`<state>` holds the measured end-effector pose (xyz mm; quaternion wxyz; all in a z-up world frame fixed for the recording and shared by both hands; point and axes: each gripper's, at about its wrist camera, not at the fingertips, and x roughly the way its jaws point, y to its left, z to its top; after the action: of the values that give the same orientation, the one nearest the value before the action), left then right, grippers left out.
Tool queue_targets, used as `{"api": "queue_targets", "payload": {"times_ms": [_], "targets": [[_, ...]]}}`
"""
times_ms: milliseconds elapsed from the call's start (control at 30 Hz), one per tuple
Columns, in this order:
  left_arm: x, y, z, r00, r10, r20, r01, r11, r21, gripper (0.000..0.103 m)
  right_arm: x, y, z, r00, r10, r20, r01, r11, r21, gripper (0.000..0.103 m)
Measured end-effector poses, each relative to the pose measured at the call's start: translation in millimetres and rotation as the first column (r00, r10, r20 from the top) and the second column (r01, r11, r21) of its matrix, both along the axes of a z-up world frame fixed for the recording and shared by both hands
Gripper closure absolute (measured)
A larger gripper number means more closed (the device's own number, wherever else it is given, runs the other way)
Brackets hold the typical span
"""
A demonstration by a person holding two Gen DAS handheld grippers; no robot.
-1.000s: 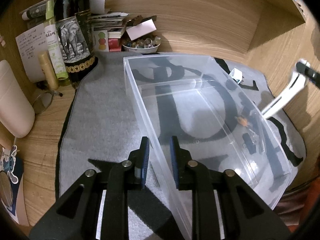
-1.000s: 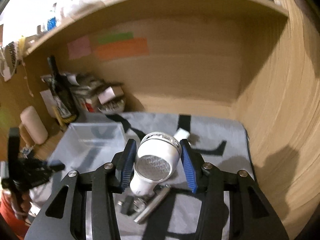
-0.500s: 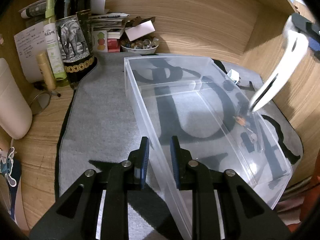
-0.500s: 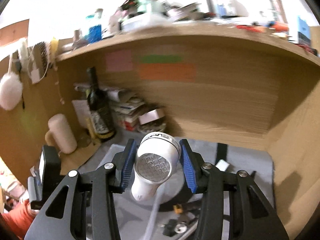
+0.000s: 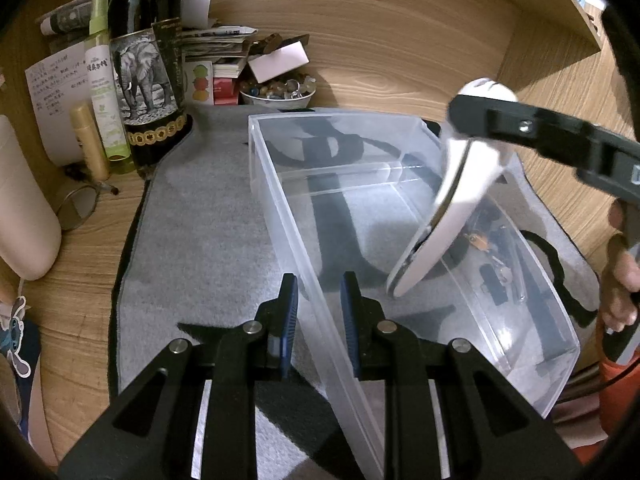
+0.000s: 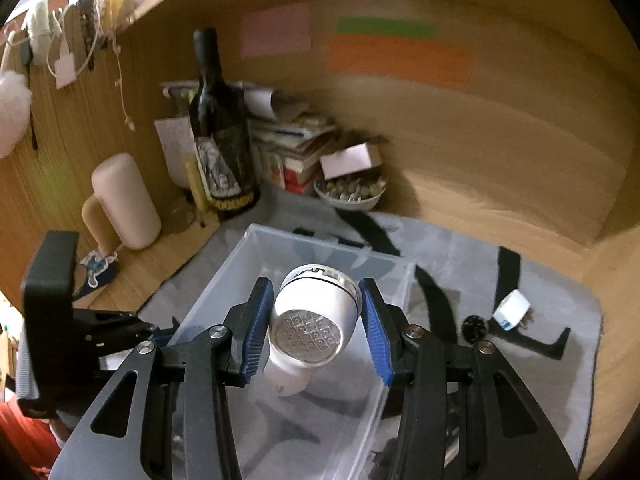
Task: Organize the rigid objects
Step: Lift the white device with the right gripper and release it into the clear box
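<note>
Back left corner of wooden counter [image 5: 100, 264]: dark wine bottle [image 5: 146, 60] with elephant label, upright, at edge of grey mat [image 5: 200, 220]. Just left of it — pale green spray bottle [image 5: 104, 80] and a gold tube [image 5: 90, 140]. White bowl [image 5: 280, 94] of beads beside stacked papers [image 5: 216, 40]. Eyeglasses [image 5: 80, 206] lying flat. Orange, green, pink notes [image 6: 400, 60] on back wall.

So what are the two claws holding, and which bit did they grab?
The right claw holds the white shaver by its round head end. The left claw pinches the clear plastic box by its near side wall.
</note>
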<state>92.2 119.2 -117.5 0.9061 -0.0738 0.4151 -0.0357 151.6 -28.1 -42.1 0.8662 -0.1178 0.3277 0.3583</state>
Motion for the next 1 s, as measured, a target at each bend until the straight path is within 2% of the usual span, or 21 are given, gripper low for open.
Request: {"api": "queue_targets", "payload": {"times_ms": [200, 367, 533, 867, 933, 1000], "targets": [[-1, 0, 0, 1.0, -0.003, 0.001, 0.003, 1.0, 0.001, 0.081, 14, 5, -4, 0.998, 0.032, -0.051, -0.033, 0.999, -0.027, 0.062], [-1, 0, 0, 1.0, -0.001, 0.002, 0.001, 1.0, -0.002, 0.081, 24, 19, -32, 0.995, 0.045, -0.093, -0.059, 0.988, -0.145, 0.062], [0, -1, 0, 1.0, -0.001, 0.0, 0.001, 1.0, 0.0, 0.081, 29, 23, -48, 0.988, 0.057, -0.147, -0.084, 0.98, -0.179, 0.063], [2, 0, 1, 1.0, -0.004, -0.003, 0.004, 1.0, -0.008, 0.08, 25, 22, -38, 0.991, 0.066, -0.116, -0.089, 0.976, -0.201, 0.064], [2, 1, 1, 1.0, -0.004, -0.003, 0.004, 1.0, -0.008, 0.08, 22, 19, -34, 0.991, 0.069, -0.11, -0.089, 0.979, -0.183, 0.062], [2, 0, 1, 1.0, -0.003, -0.005, 0.003, 1.0, -0.009, 0.08, 19, 15, -28, 0.993, 0.066, -0.096, -0.08, 0.984, -0.162, 0.05]]}}
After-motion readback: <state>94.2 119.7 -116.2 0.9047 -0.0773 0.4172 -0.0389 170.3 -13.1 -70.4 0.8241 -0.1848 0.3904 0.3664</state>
